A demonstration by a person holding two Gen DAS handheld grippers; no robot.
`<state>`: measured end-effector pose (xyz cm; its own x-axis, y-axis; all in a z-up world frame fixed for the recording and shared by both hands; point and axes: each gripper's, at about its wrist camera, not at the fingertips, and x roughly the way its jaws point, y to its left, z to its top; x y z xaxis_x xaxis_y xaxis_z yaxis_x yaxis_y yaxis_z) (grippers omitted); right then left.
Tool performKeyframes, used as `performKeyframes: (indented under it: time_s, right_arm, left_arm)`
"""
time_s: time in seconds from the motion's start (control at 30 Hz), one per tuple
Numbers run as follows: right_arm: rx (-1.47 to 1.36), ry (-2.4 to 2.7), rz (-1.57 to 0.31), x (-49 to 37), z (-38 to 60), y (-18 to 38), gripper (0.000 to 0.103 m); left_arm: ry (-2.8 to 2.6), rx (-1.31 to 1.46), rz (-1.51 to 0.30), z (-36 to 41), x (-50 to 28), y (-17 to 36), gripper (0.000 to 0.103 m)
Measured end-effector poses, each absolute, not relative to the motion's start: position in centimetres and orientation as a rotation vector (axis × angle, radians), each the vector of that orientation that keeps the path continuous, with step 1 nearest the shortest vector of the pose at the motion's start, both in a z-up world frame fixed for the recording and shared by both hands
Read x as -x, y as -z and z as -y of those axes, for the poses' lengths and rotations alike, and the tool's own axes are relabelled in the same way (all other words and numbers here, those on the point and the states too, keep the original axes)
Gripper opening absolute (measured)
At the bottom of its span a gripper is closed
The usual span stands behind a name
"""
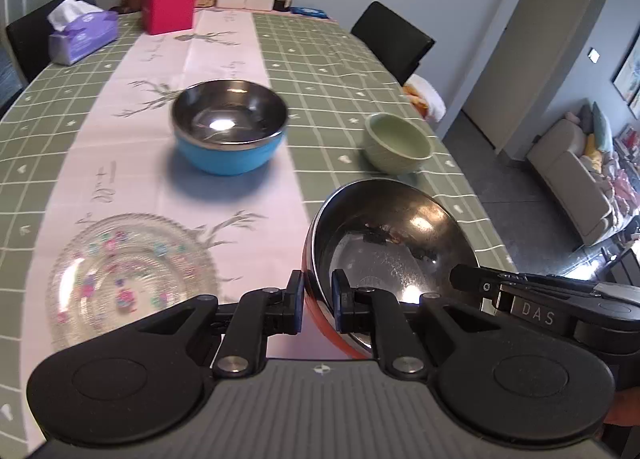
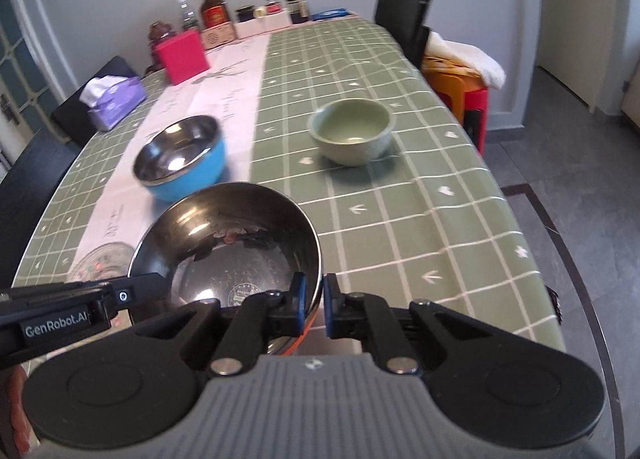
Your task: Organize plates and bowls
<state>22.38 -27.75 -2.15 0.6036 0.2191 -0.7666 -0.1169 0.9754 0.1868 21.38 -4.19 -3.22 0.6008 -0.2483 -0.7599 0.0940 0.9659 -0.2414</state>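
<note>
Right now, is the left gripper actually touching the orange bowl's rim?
Touching. In the left wrist view the left gripper has its blue pads clamped on the rim of the orange bowl, one inside, one outside.

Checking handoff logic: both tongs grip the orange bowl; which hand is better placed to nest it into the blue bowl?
Left, probably. The left tongs pinch the orange bowl on its blue bowl side; the right tongs hold the rim farther away.

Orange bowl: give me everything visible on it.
The orange bowl has a shiny steel inside with a printed mark at the bottom and an orange outer shell. It is empty and tilted. The left gripper and right gripper each pinch its rim on opposite sides, near the table edge.
</note>
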Motion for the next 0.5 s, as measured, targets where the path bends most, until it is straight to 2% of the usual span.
performKeyframes:
  time_s: [0.5]
  right_arm:
    - [-0.044,-0.260,-0.968,-22.2,24.0,3.9,0.007]
  left_arm:
    - [0.186,0.268,-0.975,0.3,-20.4,6.4,0.015]
